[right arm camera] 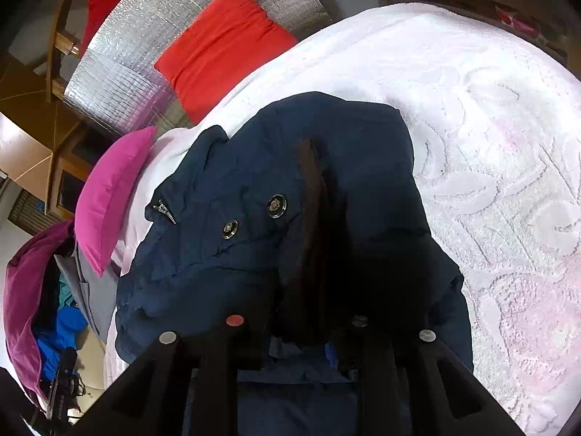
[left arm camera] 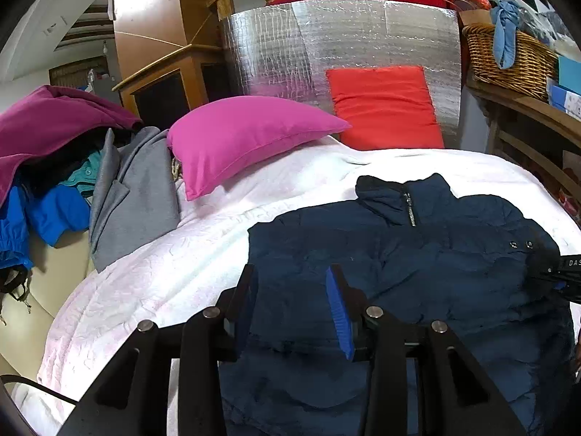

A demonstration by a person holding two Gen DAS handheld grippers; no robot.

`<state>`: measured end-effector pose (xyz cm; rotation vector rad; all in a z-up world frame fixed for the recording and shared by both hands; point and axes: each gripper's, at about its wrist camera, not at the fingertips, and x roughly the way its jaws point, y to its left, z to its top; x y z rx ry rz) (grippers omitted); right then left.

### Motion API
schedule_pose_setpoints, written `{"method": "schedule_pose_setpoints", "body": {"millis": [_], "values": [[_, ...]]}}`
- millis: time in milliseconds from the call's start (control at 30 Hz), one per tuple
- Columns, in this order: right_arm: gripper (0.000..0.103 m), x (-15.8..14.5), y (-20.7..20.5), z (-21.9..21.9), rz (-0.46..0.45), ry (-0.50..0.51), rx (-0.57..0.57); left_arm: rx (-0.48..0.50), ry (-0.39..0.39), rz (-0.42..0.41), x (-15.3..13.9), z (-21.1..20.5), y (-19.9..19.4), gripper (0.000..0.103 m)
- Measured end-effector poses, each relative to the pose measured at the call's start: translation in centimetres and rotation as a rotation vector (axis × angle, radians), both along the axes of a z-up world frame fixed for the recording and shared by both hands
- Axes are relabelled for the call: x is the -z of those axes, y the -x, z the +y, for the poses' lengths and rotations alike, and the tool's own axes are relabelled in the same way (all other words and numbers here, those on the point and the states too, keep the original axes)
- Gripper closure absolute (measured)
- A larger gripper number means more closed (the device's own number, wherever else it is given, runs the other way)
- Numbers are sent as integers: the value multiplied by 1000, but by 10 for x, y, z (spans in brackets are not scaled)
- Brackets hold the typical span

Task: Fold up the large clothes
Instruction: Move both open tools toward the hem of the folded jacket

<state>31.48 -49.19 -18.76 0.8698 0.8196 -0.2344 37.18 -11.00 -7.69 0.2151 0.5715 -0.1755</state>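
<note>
A navy puffer jacket (left arm camera: 417,272) lies on the white bedspread (left arm camera: 163,272), collar and zipper toward the pillows. My left gripper (left arm camera: 292,309) is open and empty, hovering just over the jacket's left part, blue pads showing. My right gripper shows at the right edge of the left wrist view (left arm camera: 561,276), at the jacket's right shoulder. In the right wrist view the jacket (right arm camera: 225,247) drapes over my right gripper (right arm camera: 312,341), which is shut on a bunched fold of it with a dark fur-like trim (right arm camera: 312,218); two snap buttons sit nearby.
A pink pillow (left arm camera: 247,138) and a red pillow (left arm camera: 385,105) lie at the bed's head against a silver foil panel (left arm camera: 290,47). A pile of clothes, grey, blue and magenta (left arm camera: 72,181), sits left. A wicker basket (left arm camera: 508,58) stands on a wooden shelf right.
</note>
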Motion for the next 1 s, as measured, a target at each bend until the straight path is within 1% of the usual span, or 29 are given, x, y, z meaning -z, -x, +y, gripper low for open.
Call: {"method": "schedule_pose_setpoints", "body": {"millis": [33,200,267,367,433,500,533,567,633,667,700,733,833,900,967,1000], "values": [[74,-1,1,0,-1,1,0,-3,1,-2,-1,1,0,63],[62,-8,6,-2,-21,9,12,-14,13,-7,-3,8,-1,62],[62,-14,9,-2,-32,38,24,-18,14,-9,-3,9,-1,62],[62,-27,13,0,-53,122,45,-17,11,-4,-2,10,-2,60],[62,-38,17,0,-75,195,64,-16,1,-1,-1,10,-4,50],[62,-46,21,1,-109,246,77,-32,-24,6,4,13,-11,27],[62,-50,21,2,-127,263,73,-51,-27,14,7,18,-17,24],[62,-52,22,1,-140,267,66,-68,-25,33,11,24,-25,24],[62,-54,22,1,-175,237,29,-94,-2,83,19,37,-42,24],[65,-53,21,0,-184,223,16,-122,29,124,26,50,-57,24],[69,-53,21,0,-197,205,7,-151,50,150,31,59,-67,24],[70,-52,21,-1,-204,188,-1,-183,62,174,37,68,-77,24],[70,-46,17,-2,-208,133,-36,-244,85,227,53,85,-98,24],[70,-37,9,1,-170,100,-70,-260,64,255,64,85,-107,24],[70,-21,0,0,-110,32,-95,-255,-22,333,89,76,-119,24],[73,-10,-6,-1,-58,-2,-113,-251,-46,357,98,72,-121,24]]}}
